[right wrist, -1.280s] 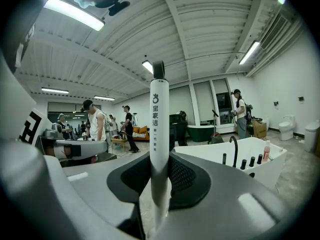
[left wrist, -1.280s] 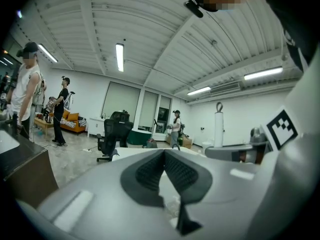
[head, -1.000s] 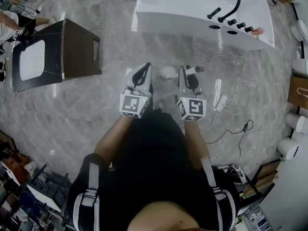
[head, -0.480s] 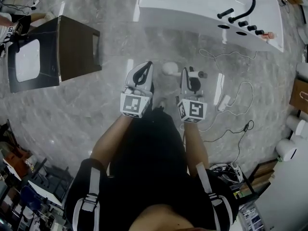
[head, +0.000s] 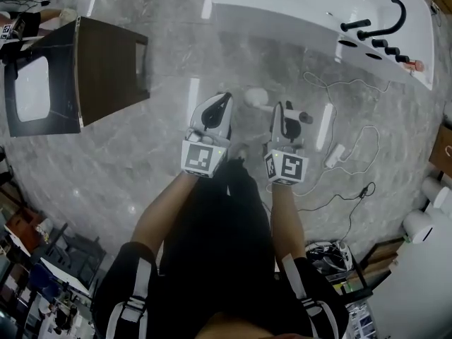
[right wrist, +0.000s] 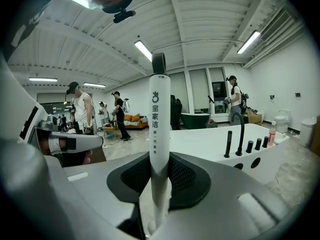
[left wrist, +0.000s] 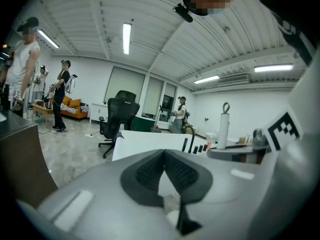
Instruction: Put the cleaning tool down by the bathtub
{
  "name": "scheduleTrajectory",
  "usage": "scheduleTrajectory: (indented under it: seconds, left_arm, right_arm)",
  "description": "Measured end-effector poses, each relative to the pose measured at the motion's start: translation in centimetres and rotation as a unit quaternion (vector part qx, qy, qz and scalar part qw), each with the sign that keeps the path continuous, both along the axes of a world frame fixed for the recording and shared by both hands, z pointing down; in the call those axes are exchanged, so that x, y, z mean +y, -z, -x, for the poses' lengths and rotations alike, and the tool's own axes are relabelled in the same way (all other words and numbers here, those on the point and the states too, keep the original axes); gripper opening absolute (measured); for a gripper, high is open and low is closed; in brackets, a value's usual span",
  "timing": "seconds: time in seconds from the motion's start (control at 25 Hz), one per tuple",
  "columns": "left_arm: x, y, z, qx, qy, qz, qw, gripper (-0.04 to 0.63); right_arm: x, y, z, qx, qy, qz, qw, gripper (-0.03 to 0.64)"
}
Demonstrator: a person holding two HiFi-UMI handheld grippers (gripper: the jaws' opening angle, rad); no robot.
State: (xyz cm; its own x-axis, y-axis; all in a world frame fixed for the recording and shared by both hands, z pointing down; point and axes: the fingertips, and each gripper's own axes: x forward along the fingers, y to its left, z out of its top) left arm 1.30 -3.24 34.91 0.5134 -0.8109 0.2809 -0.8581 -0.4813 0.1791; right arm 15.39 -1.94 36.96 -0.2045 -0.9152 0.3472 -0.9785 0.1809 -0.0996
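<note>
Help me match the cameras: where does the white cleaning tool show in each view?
Head view: cleaning tool crosses the right gripper, just right of centre.
Left gripper view: cleaning tool upright, right of centre.
Right gripper view: cleaning tool upright at centre, between the jaws.
Shared landmark: the white bathtub.

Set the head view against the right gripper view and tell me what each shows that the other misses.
Only the head view: the white basin in the dark cabinet top, and the power strip on the floor. Only the right gripper view: the right gripper with its jaws closed on the cleaning tool handle, ceiling lights, and people standing behind. Both: the bathtub and its black faucet.
</note>
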Motion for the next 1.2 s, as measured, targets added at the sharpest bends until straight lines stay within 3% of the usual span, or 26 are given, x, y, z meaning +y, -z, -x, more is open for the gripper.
scheduleTrajectory:
  seconds: [0.84, 1.2]
  left_arm:
    - [-8.3, -10.8, 1.7, -0.012, 0.039, 0.018, 0.999, 0.009]
    - [-11.0, -15.7, 2.7, 0.001, 0.048, 0.018, 0.9987, 0.009]
  right_arm:
    - [-7.2, -14.1, 0.1, -0.017, -0.005, 0.049, 0.999, 0.084]
    - [-10.2, -22.4, 1.1, 0.003, 0.004, 0.07, 0.998, 0.084]
